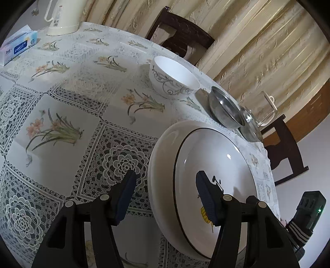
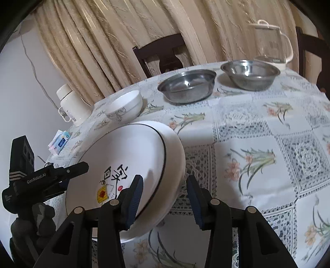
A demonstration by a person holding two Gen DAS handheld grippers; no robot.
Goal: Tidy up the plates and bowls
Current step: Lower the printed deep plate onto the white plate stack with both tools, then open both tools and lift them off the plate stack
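Note:
A white plate with a black ring and painted characters (image 1: 214, 156) (image 2: 127, 152) lies on the lace tablecloth. My left gripper (image 1: 167, 193) is open with its jaws straddling the plate's rim. My right gripper (image 2: 165, 202) is open and straddles the rim on the other side. A white bowl with grey scroll pattern (image 1: 175, 76) (image 2: 125, 107) stands beyond the plate. Two steel bowls (image 2: 187, 84) (image 2: 250, 73) stand farther back; one also shows in the left wrist view (image 1: 225, 107).
A glass pitcher (image 2: 272, 43) stands behind the steel bowls. A white kettle (image 1: 61, 18) and a tissue box (image 1: 18, 45) sit at the far edge. A white bottle (image 2: 72, 105) stands at the table edge. Dark chairs (image 1: 181, 35) surround the table.

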